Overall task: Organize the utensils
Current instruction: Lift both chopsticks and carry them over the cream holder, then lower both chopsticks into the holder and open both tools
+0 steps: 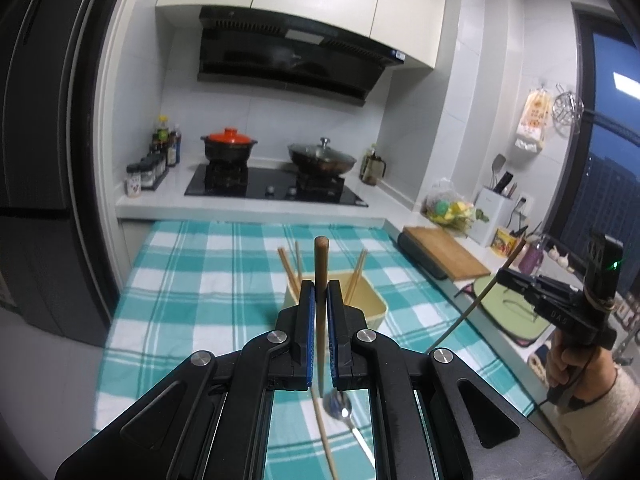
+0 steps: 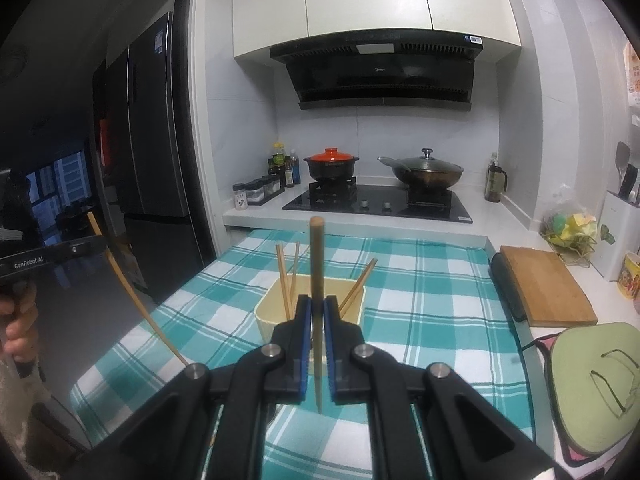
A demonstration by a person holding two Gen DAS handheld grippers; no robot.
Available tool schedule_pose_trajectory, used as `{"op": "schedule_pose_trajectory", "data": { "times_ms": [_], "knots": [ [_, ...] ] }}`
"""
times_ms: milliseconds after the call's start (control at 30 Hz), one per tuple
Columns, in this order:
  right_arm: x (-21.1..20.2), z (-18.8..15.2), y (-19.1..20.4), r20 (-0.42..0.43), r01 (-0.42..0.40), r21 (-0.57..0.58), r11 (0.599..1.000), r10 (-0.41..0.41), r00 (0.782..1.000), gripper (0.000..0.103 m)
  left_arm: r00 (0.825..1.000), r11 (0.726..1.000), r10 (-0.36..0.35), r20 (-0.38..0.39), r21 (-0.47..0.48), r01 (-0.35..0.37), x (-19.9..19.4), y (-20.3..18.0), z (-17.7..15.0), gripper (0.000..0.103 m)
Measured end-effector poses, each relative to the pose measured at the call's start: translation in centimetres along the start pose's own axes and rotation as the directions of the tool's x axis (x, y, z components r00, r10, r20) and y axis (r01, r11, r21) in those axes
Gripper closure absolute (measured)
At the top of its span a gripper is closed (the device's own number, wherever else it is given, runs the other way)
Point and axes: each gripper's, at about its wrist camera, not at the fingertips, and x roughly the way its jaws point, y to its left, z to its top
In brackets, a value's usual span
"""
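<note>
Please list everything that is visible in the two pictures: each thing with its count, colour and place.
Square plastic utensil box: one, cream, on the checked cloth.
Wooden chopsticks in the box: four, tan, leaning on its walls.
Checked tablecloth: one, teal and white.
Metal spoon: one, silver, on the cloth.
Clay pot: one, black, orange lid, on the stove.
Wok: one, dark, on the stove.
Cutting board: one, brown, on the counter.
Left gripper: black, shut on one chopstick.
Right gripper: black, shut on one chopstick.

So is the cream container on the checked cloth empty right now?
No, the cream container already has several wooden chopsticks standing in it, leaning against its walls.
</note>
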Motion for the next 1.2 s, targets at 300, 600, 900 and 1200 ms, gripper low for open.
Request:
{"op": "schedule_pose_trajectory", "data": {
  "times_ms": [300, 600, 900, 1200],
  "knots": [
    [2.1, 5.7, -0.2, 0.073, 0.014, -0.035, 0.999, -0.011, 0.997, 0.097, 0.996, 1.000, -0.007, 0.089, 0.025, 0.005, 3.9, -1.5, 6.6, 0.099],
    [8.3, 8.5, -1.1, 0.108, -0.016, -0.002, 1.000, 0.017, 0.994, 0.097, 0.999, 1.000, 0.027, 0.045, 0.002, -0.027, 12.7, -1.8, 8.0, 0.099],
    [17.9, 4.9, -1.5, -0.090, -0.107, 0.075, 0.991, 0.114, 0.989, 0.097, 0.986, 0.998, 0.045, -0.160, -0.031, -0.051, 21.2, -0.7, 3.9, 0.099],
    [24.5, 1.4, -1.4, -0.287, -0.094, 0.119, 0.988, 0.125, 0.950, 0.095, 0.950, 0.992, 0.106, -0.295, -0.030, -0.120, 25.7, 0.1, 0.9, 0.097]
  ]
}}
